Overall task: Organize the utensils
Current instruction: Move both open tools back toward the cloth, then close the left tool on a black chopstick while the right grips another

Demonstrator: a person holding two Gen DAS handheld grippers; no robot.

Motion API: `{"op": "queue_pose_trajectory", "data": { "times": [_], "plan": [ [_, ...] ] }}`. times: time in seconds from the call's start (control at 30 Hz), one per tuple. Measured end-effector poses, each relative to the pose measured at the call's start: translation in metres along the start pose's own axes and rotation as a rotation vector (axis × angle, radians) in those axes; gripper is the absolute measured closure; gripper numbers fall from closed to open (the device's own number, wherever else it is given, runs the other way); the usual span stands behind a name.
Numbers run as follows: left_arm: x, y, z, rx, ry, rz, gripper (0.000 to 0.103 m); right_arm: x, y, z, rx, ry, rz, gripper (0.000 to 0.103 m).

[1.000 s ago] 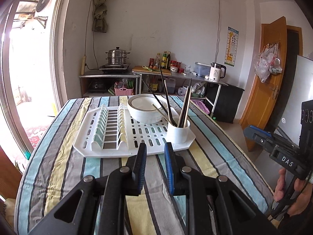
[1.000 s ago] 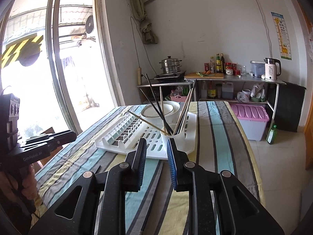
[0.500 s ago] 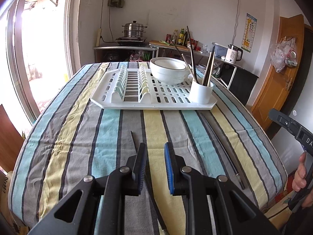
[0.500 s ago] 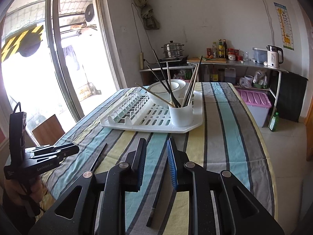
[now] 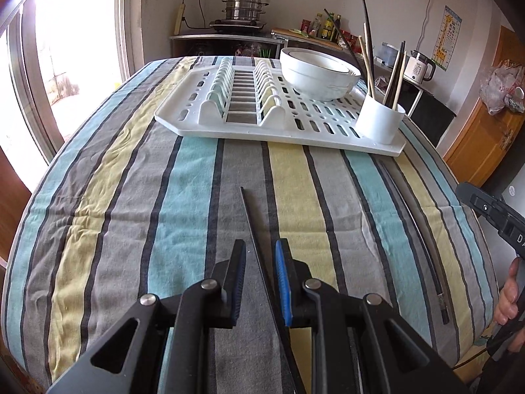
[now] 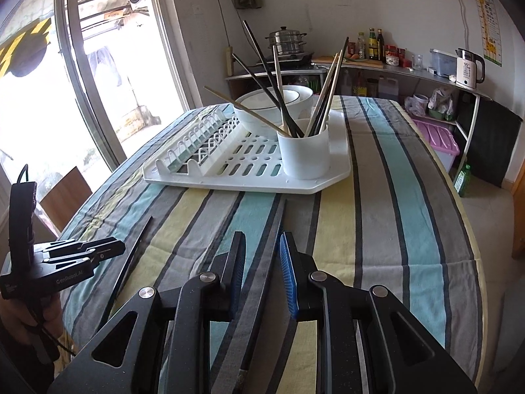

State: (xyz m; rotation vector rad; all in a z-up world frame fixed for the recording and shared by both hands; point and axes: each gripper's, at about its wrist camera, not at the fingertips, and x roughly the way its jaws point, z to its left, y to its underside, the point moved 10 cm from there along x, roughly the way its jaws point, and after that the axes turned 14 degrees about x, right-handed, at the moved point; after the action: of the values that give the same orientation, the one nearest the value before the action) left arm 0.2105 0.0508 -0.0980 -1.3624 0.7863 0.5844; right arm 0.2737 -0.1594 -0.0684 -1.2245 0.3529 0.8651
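One black chopstick (image 5: 251, 220) lies on the striped tablecloth (image 5: 115, 197) and runs in between the fingers of my left gripper (image 5: 261, 252), which hovers low over it, open, pads not touching it. A second black chopstick (image 6: 274, 229) lies likewise in the gap of my right gripper (image 6: 262, 246), also open. Each view shows the other chopstick off to the side (image 5: 416, 229) (image 6: 131, 262), and the other gripper (image 5: 492, 216) (image 6: 82, 256) in a hand. A white cup (image 5: 380, 124) (image 6: 303, 154) with several chopsticks stands on the white dish rack (image 5: 197, 124) (image 6: 338, 164).
A white bowl (image 5: 315, 75) (image 6: 256, 115) sits on the rack behind the cup. The table's rounded edge (image 6: 472, 246) drops off at the right. A glass door (image 6: 98, 82) is on the left, a counter with a steamer pot (image 6: 285, 41) and a kettle (image 6: 467, 69) behind.
Both grippers have come down toward the tablecloth and tipped downward. The two chopsticks lying on the cloth have come into view and now sit in line with the finger gaps.
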Motion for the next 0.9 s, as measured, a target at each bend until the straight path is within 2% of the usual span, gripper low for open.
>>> {"op": "queue_pose_trajectory", "data": {
  "times": [0.17,0.37,0.53,0.83,0.9],
  "plan": [
    [0.012,0.002,0.000,-0.018,0.008,0.042,0.083,0.035,0.002,-0.005,-0.001,0.037,0.090,0.081],
    [0.022,0.005,0.002,-0.045,0.015,0.075,0.083,0.066,0.001,-0.009,-0.015,0.087,0.156,0.081],
    [0.023,0.003,0.003,-0.048,-0.009,0.069,0.083,0.081,0.001,-0.014,-0.021,0.132,0.188,0.081],
    [0.027,-0.002,-0.002,0.010,-0.079,0.066,0.083,0.088,-0.003,-0.010,-0.071,0.190,0.208,0.081],
    [0.027,-0.003,-0.002,0.016,-0.088,0.063,0.083,0.089,-0.003,-0.009,-0.083,0.199,0.211,0.084]
  ]
}}
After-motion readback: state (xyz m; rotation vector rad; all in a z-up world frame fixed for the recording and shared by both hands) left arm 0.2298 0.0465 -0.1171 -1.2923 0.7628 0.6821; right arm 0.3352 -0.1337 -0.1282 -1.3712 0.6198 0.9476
